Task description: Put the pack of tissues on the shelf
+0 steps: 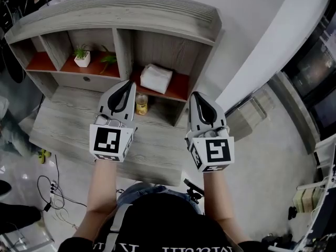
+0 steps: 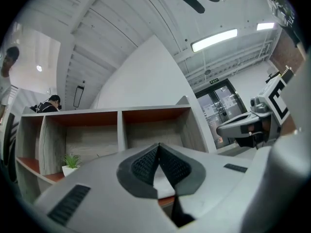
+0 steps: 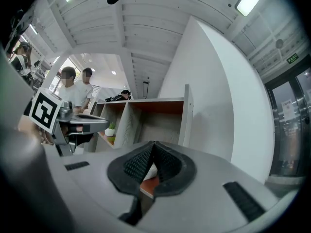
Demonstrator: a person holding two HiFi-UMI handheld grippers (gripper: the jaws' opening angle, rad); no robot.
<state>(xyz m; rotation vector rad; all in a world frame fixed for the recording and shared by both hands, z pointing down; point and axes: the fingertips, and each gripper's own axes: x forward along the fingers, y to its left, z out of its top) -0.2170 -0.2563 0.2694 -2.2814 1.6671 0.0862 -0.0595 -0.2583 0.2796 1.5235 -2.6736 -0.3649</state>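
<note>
White, rectangular pack of tissues (image 1: 156,78) on shelf (image 1: 180,90).

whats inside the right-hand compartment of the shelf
Only the tissue pack, lying on the red board. The shelf top covers the compartment's upper part, so anything up there can't be seen.
</note>
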